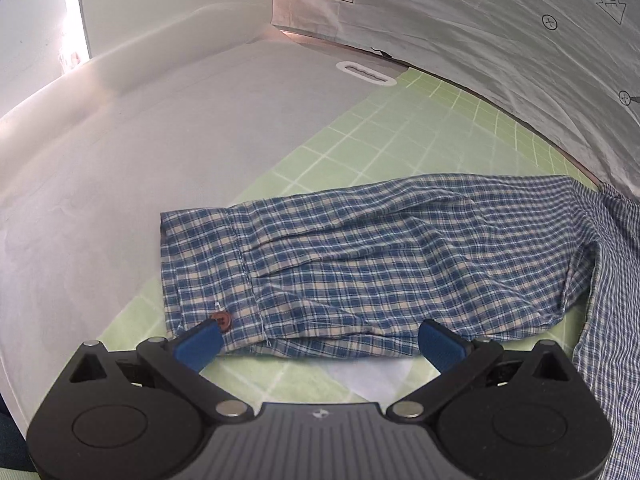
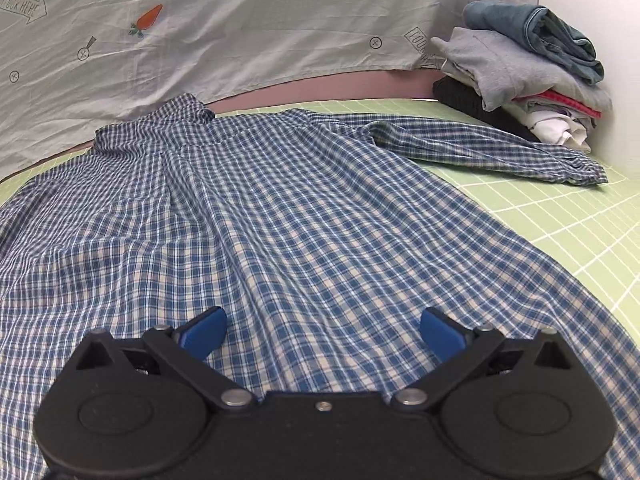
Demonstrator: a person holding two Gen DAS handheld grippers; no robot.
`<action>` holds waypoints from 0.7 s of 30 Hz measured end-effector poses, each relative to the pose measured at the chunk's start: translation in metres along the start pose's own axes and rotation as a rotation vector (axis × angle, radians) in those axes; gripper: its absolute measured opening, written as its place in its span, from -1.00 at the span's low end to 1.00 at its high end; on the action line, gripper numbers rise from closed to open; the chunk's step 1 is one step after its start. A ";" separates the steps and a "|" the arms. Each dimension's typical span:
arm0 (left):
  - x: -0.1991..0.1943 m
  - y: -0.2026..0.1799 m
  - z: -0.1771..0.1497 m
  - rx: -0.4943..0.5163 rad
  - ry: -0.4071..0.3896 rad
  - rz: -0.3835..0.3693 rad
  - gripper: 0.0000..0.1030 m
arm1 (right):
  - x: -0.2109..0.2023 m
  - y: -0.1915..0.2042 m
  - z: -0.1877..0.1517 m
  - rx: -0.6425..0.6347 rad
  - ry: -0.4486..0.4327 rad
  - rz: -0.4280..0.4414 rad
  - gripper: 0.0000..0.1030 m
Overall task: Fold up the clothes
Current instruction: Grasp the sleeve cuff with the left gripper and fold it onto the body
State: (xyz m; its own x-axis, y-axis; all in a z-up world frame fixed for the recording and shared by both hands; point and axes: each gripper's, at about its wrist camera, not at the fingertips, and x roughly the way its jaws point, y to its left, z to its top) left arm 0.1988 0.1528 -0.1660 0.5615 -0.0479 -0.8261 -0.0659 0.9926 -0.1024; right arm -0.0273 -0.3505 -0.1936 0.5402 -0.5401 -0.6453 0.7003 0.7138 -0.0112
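Note:
A blue and white plaid shirt [image 2: 280, 208] lies spread back-up on a green grid mat [image 2: 568, 216], collar toward the far sheet. Its right sleeve [image 2: 480, 148] stretches out toward the clothes pile. In the left wrist view the other sleeve [image 1: 360, 264] lies flat, its cuff with a brown button [image 1: 222, 319] at the left. My left gripper [image 1: 320, 340] is open, its blue fingers straddling the sleeve's near edge by the cuff. My right gripper [image 2: 322, 332] is open just above the shirt's lower back, with nothing between its fingers.
A pile of folded clothes [image 2: 528, 76] stands at the back right corner against the wall. A grey printed sheet [image 2: 240, 32] hangs along the back. Left of the mat lies a white surface [image 1: 120, 184] with an oval slot [image 1: 366, 73].

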 end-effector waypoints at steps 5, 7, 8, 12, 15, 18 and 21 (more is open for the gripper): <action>0.005 -0.004 0.001 0.010 -0.014 0.041 0.91 | 0.001 0.002 -0.001 0.003 -0.003 -0.004 1.00; 0.005 -0.008 0.000 0.030 -0.027 0.088 0.66 | 0.001 0.002 -0.001 0.004 -0.004 -0.004 1.00; 0.004 -0.011 0.000 0.052 -0.033 0.112 0.43 | 0.001 0.000 -0.001 0.003 -0.005 -0.002 1.00; -0.001 -0.014 0.006 0.060 -0.039 0.096 -0.78 | 0.000 0.000 -0.001 0.003 -0.005 -0.002 1.00; -0.007 -0.020 0.014 0.046 -0.039 0.048 -0.99 | 0.000 -0.001 0.000 0.004 -0.004 -0.001 1.00; -0.022 -0.043 0.022 0.071 -0.076 0.009 -1.00 | 0.000 -0.001 0.003 0.008 0.014 0.001 1.00; -0.043 -0.080 0.029 0.098 -0.122 -0.061 -1.00 | 0.000 -0.004 0.014 0.038 0.084 -0.005 1.00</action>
State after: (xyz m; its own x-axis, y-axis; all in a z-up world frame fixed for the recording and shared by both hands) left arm 0.2040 0.0789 -0.1061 0.6587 -0.1007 -0.7456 0.0489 0.9946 -0.0911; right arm -0.0238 -0.3597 -0.1832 0.4965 -0.5036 -0.7070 0.7210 0.6928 0.0127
